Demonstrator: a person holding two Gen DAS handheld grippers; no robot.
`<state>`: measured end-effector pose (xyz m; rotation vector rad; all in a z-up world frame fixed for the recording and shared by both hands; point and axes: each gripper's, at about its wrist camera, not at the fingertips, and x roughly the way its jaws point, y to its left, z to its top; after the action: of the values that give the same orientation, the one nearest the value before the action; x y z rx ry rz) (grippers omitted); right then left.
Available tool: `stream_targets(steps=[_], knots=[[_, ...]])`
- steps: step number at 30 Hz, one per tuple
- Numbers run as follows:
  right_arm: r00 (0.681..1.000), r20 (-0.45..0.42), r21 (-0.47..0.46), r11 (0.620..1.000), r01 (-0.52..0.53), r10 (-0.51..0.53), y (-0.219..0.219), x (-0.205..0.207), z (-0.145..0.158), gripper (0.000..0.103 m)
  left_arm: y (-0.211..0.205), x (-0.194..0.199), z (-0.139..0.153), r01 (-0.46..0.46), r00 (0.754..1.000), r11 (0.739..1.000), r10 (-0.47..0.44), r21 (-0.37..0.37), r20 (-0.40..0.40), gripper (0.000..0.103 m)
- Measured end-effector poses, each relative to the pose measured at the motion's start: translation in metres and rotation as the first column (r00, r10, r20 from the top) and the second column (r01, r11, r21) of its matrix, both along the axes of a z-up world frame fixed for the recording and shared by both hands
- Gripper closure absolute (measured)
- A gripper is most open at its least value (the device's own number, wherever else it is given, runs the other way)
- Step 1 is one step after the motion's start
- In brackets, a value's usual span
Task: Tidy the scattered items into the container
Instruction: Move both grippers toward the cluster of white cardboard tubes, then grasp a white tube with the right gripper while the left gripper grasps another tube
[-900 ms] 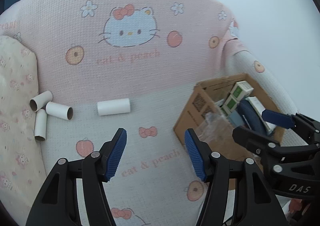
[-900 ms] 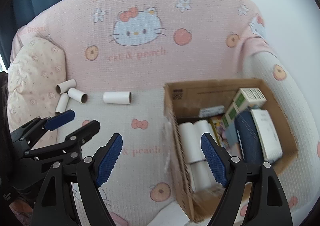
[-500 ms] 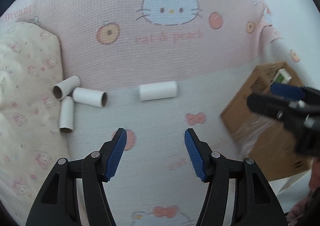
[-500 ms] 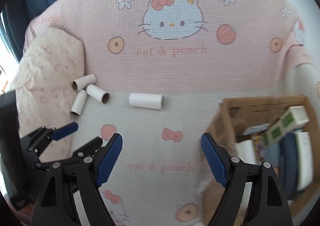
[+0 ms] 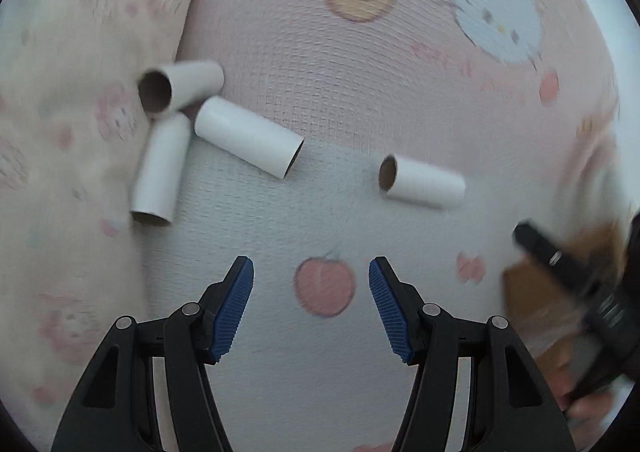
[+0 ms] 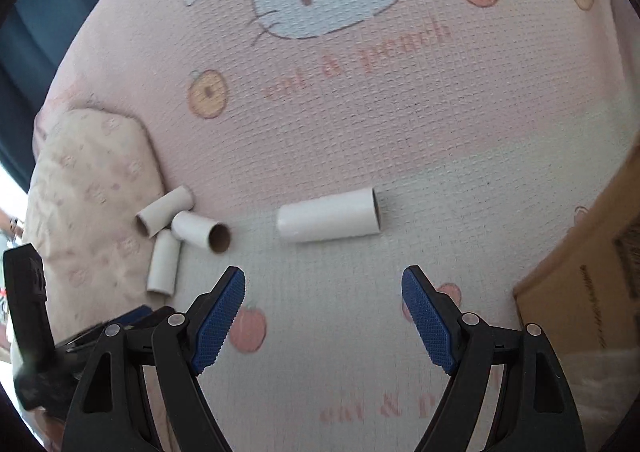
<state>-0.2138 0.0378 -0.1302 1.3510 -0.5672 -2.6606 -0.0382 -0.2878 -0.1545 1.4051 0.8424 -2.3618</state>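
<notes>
Several white cardboard tubes lie on a pink cat-print blanket. Three cluster beside a cushion: one on top, one slanting right, one pointing toward me. A single tube lies apart to the right. My left gripper is open and empty, hovering short of the tubes. My right gripper is open and empty too, just short of the single tube. The cardboard box stands at the right edge.
A cream patterned cushion borders the tubes on the left. The other gripper's black body shows at the right of the left wrist view and at the lower left of the right wrist view. Dark blue curtain hangs behind.
Both grippers have swung left and down, away from the box and closer to the tubes, which now look much larger. The box has slid to the right edge. Jaws stay open.
</notes>
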Motion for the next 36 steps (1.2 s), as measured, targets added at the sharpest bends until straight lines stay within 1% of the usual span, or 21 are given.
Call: stream_targets(steps=[2, 3, 6, 7, 9, 11, 14, 16, 17, 19, 21, 23, 24, 25, 27, 28, 30, 32, 33, 34, 36], knots=[[0.999, 0.008, -0.001, 0.999, 0.043, -0.043, 0.006, -0.011, -0.012, 0.023, -0.014, -0.007, -0.010, -0.082, 0.996, 0.994, 0.084, 0.077, -0.027, 0.039], [0.998, 0.020, 0.006, 0.998, 0.061, -0.061, 0.008, -0.016, -0.018, 0.023, -0.017, -0.012, -0.012, -0.114, 0.993, 0.990, 0.117, 0.082, -0.030, 0.039], [0.994, 0.072, 0.092, 0.993, 0.078, -0.084, 0.007, -0.032, -0.035, 0.023, -0.020, -0.026, -0.016, -0.169, 0.984, 0.985, 0.171, 0.033, -0.059, 0.039], [0.993, 0.090, 0.069, 0.995, 0.071, -0.077, 0.008, -0.037, -0.041, 0.023, -0.021, -0.031, -0.018, -0.188, 0.980, 0.982, 0.189, 0.021, -0.067, 0.039], [0.985, 0.152, -0.030, 0.996, 0.087, -0.081, 0.015, -0.045, -0.054, 0.024, -0.023, -0.043, -0.023, -0.207, 0.976, 0.978, 0.208, 0.014, -0.058, 0.039], [0.971, 0.215, -0.153, 0.978, 0.141, -0.106, 0.025, -0.053, -0.065, 0.024, -0.030, -0.050, -0.026, -0.235, 0.970, 0.972, 0.236, 0.028, -0.064, 0.039], [0.942, 0.294, -0.330, 0.908, 0.258, -0.161, 0.036, -0.062, -0.079, 0.024, -0.039, -0.055, -0.027, -0.274, 0.957, 0.962, 0.275, 0.019, -0.089, 0.039], [0.928, 0.322, -0.377, 0.873, 0.309, -0.189, 0.040, -0.068, -0.083, 0.024, -0.045, -0.057, -0.029, -0.308, 0.950, 0.951, 0.306, -0.024, -0.058, 0.039], [0.925, 0.320, -0.378, 0.868, 0.322, -0.203, 0.040, -0.073, -0.082, 0.024, -0.049, -0.058, -0.031, -0.324, 0.946, 0.945, 0.323, -0.040, -0.037, 0.039], [0.928, 0.302, -0.312, 0.898, 0.311, -0.216, 0.037, -0.083, -0.078, 0.024, -0.057, -0.058, -0.035, -0.346, 0.938, 0.938, 0.345, -0.023, -0.041, 0.039], [0.926, 0.294, -0.254, 0.914, 0.316, -0.238, 0.033, -0.089, -0.078, 0.024, -0.063, -0.057, -0.041, -0.367, 0.930, 0.930, 0.367, -0.012, -0.020, 0.039], [0.915, 0.331, -0.218, 0.924, 0.313, -0.231, 0.027, -0.099, -0.086, 0.024, -0.067, -0.058, -0.046, -0.384, 0.923, 0.923, 0.385, -0.021, 0.016, 0.039], [0.903, 0.360, -0.208, 0.923, 0.323, -0.235, 0.026, -0.102, -0.091, 0.024, -0.066, -0.058, -0.048, -0.377, 0.925, 0.926, 0.378, -0.020, 0.030, 0.039], [0.889, 0.385, -0.203, 0.917, 0.344, -0.248, 0.026, -0.105, -0.095, 0.024, -0.066, -0.058, -0.051, -0.370, 0.928, 0.929, 0.371, -0.022, 0.037, 0.039], [0.877, 0.367, -0.235, 0.881, 0.411, -0.311, 0.030, -0.104, -0.096, 0.024, -0.062, -0.057, -0.058, -0.353, 0.934, 0.935, 0.353, -0.020, 0.057, 0.040], [0.874, 0.357, -0.239, 0.873, 0.426, -0.329, 0.031, -0.105, -0.095, 0.024, -0.059, -0.054, -0.063, -0.346, 0.936, 0.938, 0.346, 0.001, 0.062, 0.041], [0.878, 0.347, -0.246, 0.871, 0.426, -0.331, 0.031, -0.108, -0.096, 0.024, -0.056, -0.051, -0.070, -0.340, 0.939, 0.940, 0.337, 0.031, 0.071, 0.044], [0.878, 0.344, -0.262, 0.864, 0.430, -0.333, 0.034, -0.111, -0.097, 0.024, -0.056, -0.045, -0.078, -0.354, 0.931, 0.935, 0.348, 0.033, 0.112, 0.049], [0.874, 0.351, -0.277, 0.855, 0.439, -0.335, 0.037, -0.112, -0.097, 0.024, -0.057, -0.043, -0.079, -0.357, 0.930, 0.933, 0.351, 0.040, 0.112, 0.050], [0.868, 0.358, -0.291, 0.842, 0.454, -0.344, 0.039, -0.110, -0.098, 0.025, -0.058, -0.038, -0.079, -0.360, 0.930, 0.931, 0.354, 0.054, 0.096, 0.050], [0.846, 0.374, -0.341, 0.791, 0.507, -0.381, 0.050, -0.110, -0.100, 0.025, -0.060, -0.030, -0.075, -0.368, 0.929, 0.928, 0.364, 0.051, 0.070, 0.050]])
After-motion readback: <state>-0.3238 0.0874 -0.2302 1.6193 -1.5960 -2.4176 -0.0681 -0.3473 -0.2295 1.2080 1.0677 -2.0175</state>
